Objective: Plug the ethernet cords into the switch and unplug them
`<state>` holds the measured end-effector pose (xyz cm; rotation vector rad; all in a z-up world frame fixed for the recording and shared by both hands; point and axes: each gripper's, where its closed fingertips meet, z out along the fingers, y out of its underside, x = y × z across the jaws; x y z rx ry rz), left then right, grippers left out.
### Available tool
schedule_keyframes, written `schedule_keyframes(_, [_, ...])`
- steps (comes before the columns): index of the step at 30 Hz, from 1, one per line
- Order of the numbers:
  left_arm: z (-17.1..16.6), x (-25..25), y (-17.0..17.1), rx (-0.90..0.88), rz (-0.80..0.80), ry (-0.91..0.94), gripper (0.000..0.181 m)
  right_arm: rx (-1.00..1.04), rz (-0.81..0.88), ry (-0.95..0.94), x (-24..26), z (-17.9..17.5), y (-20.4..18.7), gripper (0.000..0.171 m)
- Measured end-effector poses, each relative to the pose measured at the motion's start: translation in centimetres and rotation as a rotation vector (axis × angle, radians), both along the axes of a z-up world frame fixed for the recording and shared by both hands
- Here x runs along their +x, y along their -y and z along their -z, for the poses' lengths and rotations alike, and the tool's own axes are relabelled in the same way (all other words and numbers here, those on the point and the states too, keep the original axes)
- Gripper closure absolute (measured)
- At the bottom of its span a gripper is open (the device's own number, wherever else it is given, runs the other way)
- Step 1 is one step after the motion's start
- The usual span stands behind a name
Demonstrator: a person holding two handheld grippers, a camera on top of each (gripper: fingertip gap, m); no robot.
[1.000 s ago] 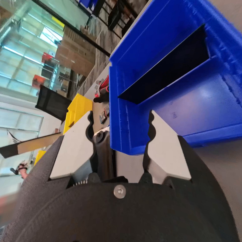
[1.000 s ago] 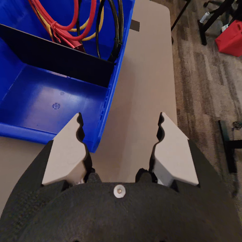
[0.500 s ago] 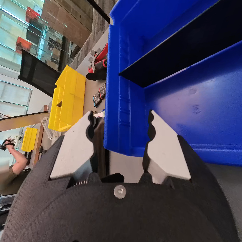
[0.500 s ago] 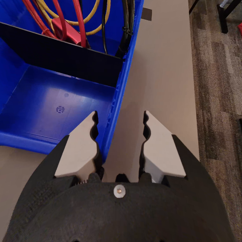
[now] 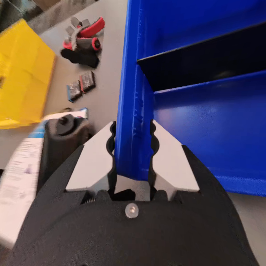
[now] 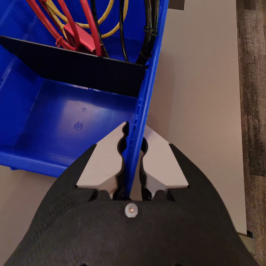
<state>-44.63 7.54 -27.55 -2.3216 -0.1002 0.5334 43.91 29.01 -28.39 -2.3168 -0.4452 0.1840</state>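
A blue bin (image 5: 129,86) stands on the table, split by a black divider (image 5: 201,61). My left gripper (image 5: 132,123) straddles the bin's left wall near the front corner, one finger outside and one inside, shut on the wall. My right gripper (image 6: 136,124) is shut the same way on the bin's right wall (image 6: 151,86). The near compartment (image 6: 64,115) holds nothing. Behind the divider (image 6: 72,67) lie red cords (image 6: 92,21), yellow cords (image 6: 109,28), black cords (image 6: 149,28) and a red switch box (image 6: 80,37).
Left of the bin on the table lie a yellow bin (image 5: 21,72), a red-and-grey handled tool (image 5: 86,38), two small dark packs (image 5: 82,86), a black device (image 5: 61,136) and a white box (image 5: 18,172). The table's right edge (image 6: 237,100) borders carpet floor (image 6: 253,86). About 90 centimetres separates my left fingertips from my right. Between my left fingertips and the black device (image 5: 61,136) there is roughly 15 centimetres.
Both grippers moved forward over the bin's side walls and closed from wide open onto them. The left view has swung down toward the table.
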Motion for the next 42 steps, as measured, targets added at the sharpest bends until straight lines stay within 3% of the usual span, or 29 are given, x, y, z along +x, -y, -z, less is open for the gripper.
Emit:
schedule_keyframes(4, [0.4,-0.1,-0.1,0.071,0.010,0.185,0.132,-0.002,-0.001,-0.022,-0.2,0.1,0.0,0.167])
schedule_keyframes(7, [0.8,1.7,-0.5,0.062,0.103,0.294,0.128,-0.006,-0.010,-0.032,-0.5,0.1,0.2,0.167])
schedule_keyframes(14, [1.1,2.8,-0.9,0.069,0.161,0.374,0.116,-0.011,-0.004,-0.029,-1.1,0.1,1.2,0.168])
schedule_keyframes(20, [0.9,1.2,-1.8,0.166,0.077,0.446,0.179,-0.013,0.003,-0.028,-2.1,0.1,2.4,0.167])
schedule_keyframes(27, [0.6,1.4,-2.3,0.214,0.109,0.490,0.179,-0.017,0.006,-0.048,-4.5,0.1,3.9,0.167])
schedule_keyframes(33, [-1.7,0.8,-1.4,0.297,0.115,0.511,0.176,-0.022,-0.019,-0.120,-8.9,0.0,5.6,0.163])
schedule_keyframes(42, [-7.3,0.0,0.3,0.470,0.111,0.567,0.176,-0.022,-0.125,-0.171,-20.3,-0.1,9.6,0.157])
